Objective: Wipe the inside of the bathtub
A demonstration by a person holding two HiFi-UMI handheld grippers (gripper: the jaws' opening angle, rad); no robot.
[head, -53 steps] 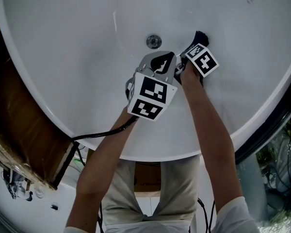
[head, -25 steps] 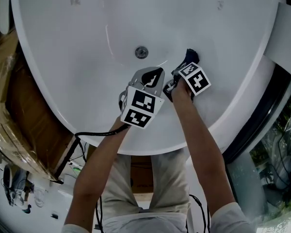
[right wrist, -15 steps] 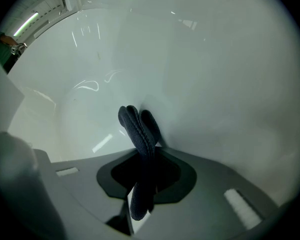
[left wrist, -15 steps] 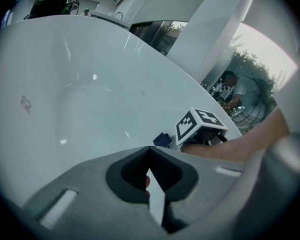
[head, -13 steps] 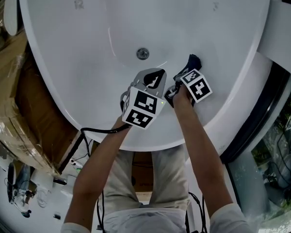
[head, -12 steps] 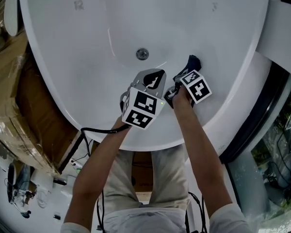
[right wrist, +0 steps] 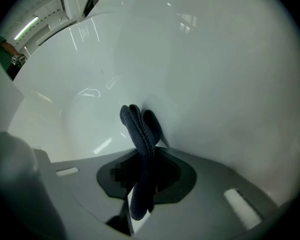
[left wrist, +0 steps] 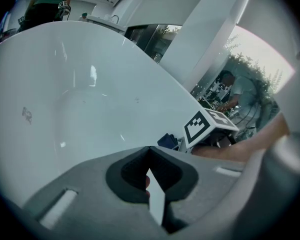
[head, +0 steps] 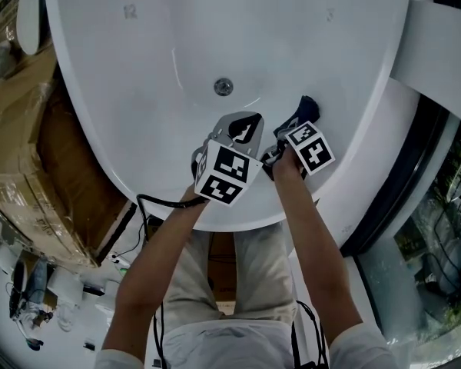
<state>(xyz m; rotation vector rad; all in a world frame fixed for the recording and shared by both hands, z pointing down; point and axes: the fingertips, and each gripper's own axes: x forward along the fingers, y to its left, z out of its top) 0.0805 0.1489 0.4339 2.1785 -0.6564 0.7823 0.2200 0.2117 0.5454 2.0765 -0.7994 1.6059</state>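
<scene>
One cloth (right wrist: 139,129) in right tongs (right wrist: 142,159) | against bathtub (head: 169,37) | left tongs (left wrist: 150,156) together

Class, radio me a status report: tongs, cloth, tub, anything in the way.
Left tongs shut, empty, above the tub floor near drain. Right tongs shut on cloth, cloth against tub. Nothing in the way.

Bright even light, glare streaks on the white bathtub (head: 177,44), fisheye edges dark.
</scene>
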